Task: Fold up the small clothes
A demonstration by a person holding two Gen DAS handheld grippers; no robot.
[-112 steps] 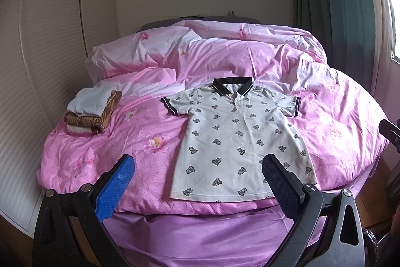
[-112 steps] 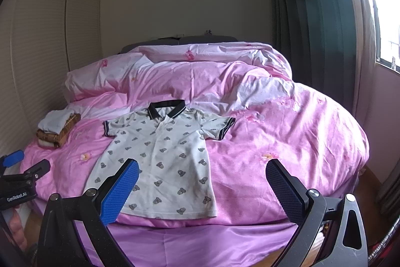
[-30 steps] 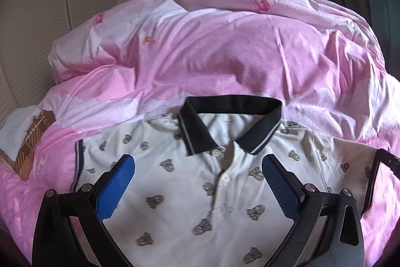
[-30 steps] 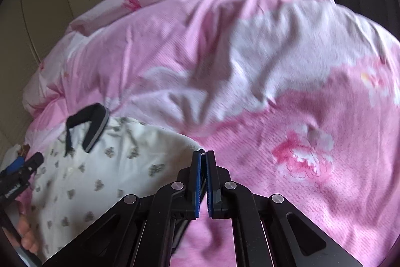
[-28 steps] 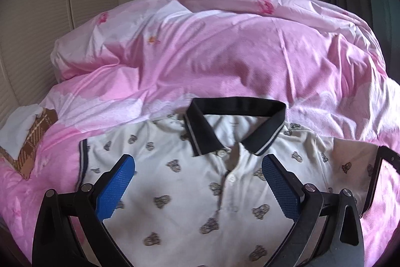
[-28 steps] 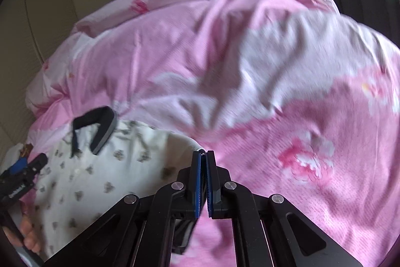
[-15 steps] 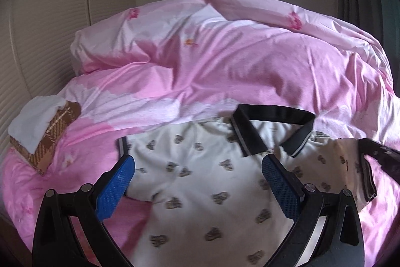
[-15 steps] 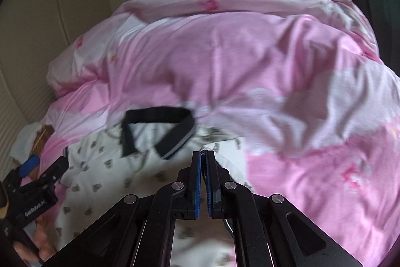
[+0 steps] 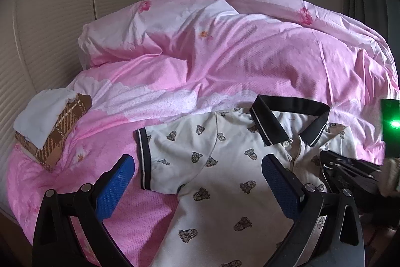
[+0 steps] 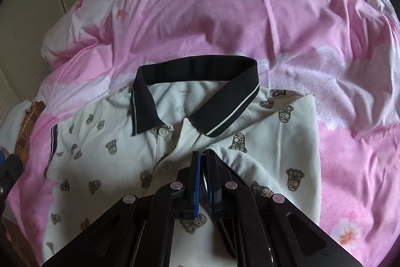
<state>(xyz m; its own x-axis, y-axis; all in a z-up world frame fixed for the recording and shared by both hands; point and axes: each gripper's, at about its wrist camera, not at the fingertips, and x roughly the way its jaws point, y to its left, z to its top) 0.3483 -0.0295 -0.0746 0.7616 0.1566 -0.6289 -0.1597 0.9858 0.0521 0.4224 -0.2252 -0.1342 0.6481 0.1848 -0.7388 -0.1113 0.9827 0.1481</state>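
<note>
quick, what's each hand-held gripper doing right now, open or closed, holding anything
Left hand-held gripper: open, holding nothing, above the polo shirt.
Right hand-held gripper: closed on the shirt's folded-over sleeve.

A home bedroom: a bed under a rumpled pink floral duvet (image 9: 225, 54), with folded clothes (image 9: 50, 126) stacked on it.

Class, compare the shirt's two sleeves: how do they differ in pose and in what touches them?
The left sleeve lies flat, spread out on the pink duvet; the right sleeve is folded inward across the polo shirt. Nothing grips the left sleeve; the right gripper pinches the right one. Both show the same print.
</note>
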